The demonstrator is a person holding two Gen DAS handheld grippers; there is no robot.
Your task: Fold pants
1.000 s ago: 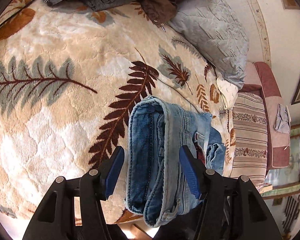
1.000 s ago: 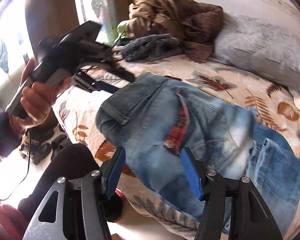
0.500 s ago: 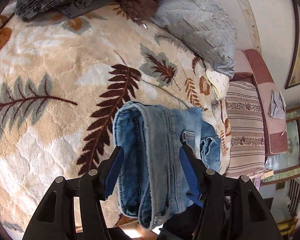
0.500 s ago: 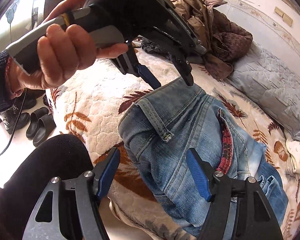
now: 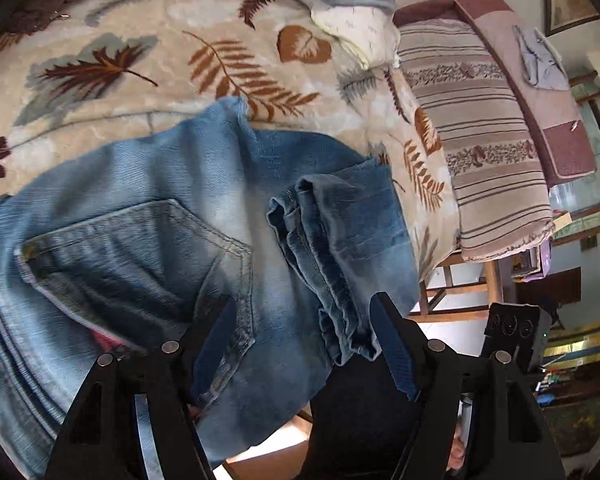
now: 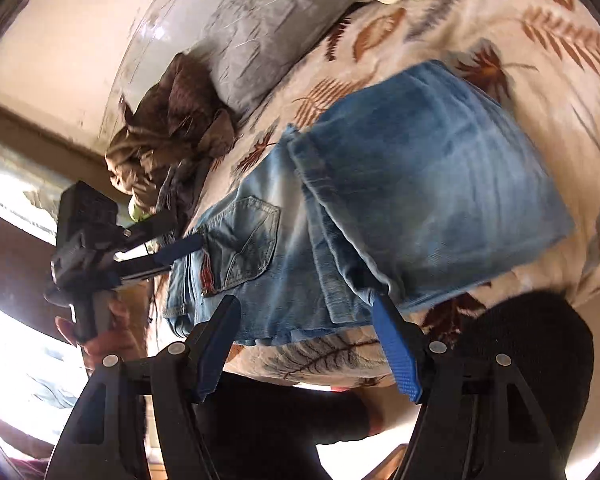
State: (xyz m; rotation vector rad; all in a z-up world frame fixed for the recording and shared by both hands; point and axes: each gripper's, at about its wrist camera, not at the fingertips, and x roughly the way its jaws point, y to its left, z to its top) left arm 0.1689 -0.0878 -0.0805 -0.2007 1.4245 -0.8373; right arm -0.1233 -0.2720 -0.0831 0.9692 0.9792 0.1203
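Blue jeans (image 5: 188, 208) lie on the leaf-patterned bed cover (image 5: 204, 60), back pocket up, with the legs folded over into a thick layer (image 6: 440, 184). In the left wrist view the cuffs (image 5: 332, 248) bunch near the bed's edge. My left gripper (image 5: 300, 332) is open just above the jeans, with denim between its fingers, not pinched; it also shows in the right wrist view (image 6: 156, 240) near the waistband. My right gripper (image 6: 304, 328) is open over the near edge of the folded jeans.
A grey quilted pillow (image 6: 276, 28) and a brown jacket (image 6: 168, 136) lie at the head of the bed. A striped cushion (image 5: 484, 128) and a pink chair (image 5: 540, 92) stand beside the bed. My dark-trousered legs (image 6: 532, 364) are at the bed's edge.
Both grippers have swung round over the jeans. The left one, earlier looking across the open bed cover, now looks at the pocket and cuffs. The right view now shows the legs folded over.
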